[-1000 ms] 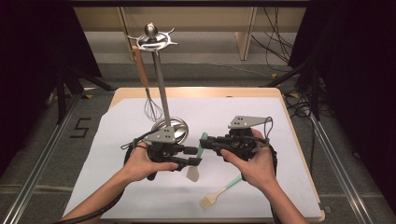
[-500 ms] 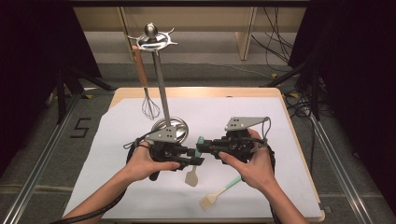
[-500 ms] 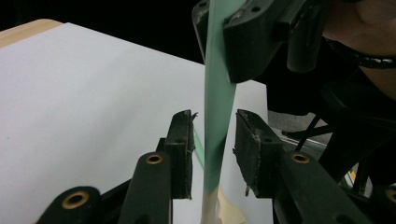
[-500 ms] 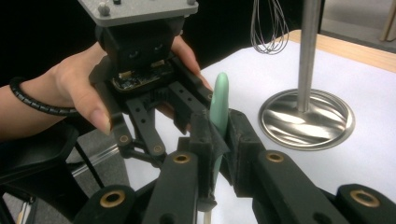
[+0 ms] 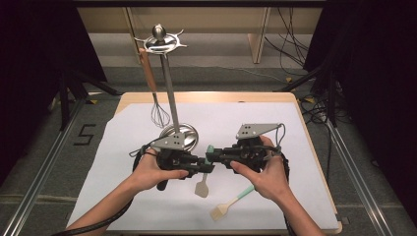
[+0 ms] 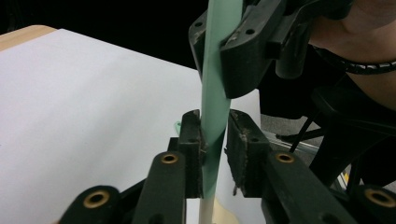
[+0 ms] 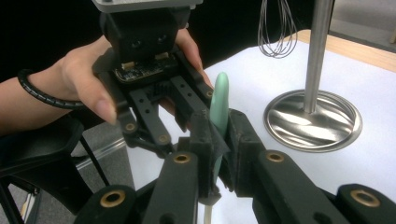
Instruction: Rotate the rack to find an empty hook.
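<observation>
A spatula with a mint-green handle and a beige head (image 5: 201,187) hangs upright over the white cloth, head down. My left gripper (image 5: 206,167) and right gripper (image 5: 212,156) meet tip to tip on its handle. In the left gripper view the handle (image 6: 219,70) fills the gap between my left gripper's (image 6: 214,140) pads, and the right gripper's jaws clamp it higher up. The right gripper view has the handle (image 7: 219,100) rising from between my right gripper's (image 7: 218,135) jaws, its rounded tip free, with the left gripper just behind it.
A second green-handled utensil (image 5: 231,204) lies flat near the front edge, right of centre. A metal stand (image 5: 169,98) rises from its round base (image 5: 179,135) just behind the left gripper. A whisk (image 5: 158,113) with a wooden handle hangs from the stand's top.
Both grippers have stayed joined on the spatula handle at the same spot. The beige head hangs a touch lower than a second ago.
</observation>
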Available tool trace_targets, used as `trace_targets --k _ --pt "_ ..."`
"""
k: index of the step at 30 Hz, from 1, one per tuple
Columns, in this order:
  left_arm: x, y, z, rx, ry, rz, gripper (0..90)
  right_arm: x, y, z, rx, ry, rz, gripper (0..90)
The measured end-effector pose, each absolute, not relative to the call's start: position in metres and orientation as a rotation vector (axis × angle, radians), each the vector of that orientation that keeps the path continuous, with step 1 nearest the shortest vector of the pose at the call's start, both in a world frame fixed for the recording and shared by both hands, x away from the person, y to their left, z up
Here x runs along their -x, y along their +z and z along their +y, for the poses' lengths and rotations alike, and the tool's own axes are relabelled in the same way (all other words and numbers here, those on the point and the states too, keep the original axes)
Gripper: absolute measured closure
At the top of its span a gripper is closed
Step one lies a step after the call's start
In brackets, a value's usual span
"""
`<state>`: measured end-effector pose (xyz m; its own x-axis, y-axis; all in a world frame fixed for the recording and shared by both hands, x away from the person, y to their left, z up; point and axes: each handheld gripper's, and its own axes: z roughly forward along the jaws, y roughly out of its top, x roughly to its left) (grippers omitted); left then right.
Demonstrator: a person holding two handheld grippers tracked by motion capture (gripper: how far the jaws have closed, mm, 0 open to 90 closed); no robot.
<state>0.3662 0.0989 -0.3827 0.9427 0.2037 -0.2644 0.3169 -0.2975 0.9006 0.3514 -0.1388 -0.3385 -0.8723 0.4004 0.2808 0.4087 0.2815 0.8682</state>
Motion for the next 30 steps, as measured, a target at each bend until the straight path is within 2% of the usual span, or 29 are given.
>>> trace_targets --k 4,8,11,17,25,30 --pt "-0.365 -0.381 0.1 -1.884 -0.112 0.389 80.5 -0.353 -0.338 -0.138 0.747 -1.723 -2.513 81.6" --pt "-0.366 -0.377 0.103 -1.88 -0.042 0.437 82.7 -0.352 -0.336 -0.138 0.791 -1.808 -2.5 68.7" --pt "-0.368 -0.372 0.109 -1.855 0.018 0.478 82.8 -0.351 -0.333 -0.145 0.821 -1.865 -2.502 62.7" --pt "-0.372 -0.361 0.119 -1.846 0.129 0.513 82.9 -0.343 -0.341 -0.159 1.017 -1.855 -2.548 61.7" --pt "-0.38 -0.348 0.127 -1.841 0.157 0.506 82.9 -0.333 -0.379 -0.178 1.171 -1.695 -2.642 60.8" --pt "-0.385 -0.34 0.131 -1.852 0.188 0.508 82.9 -0.331 -0.386 -0.187 1.209 -1.699 -2.658 60.2"
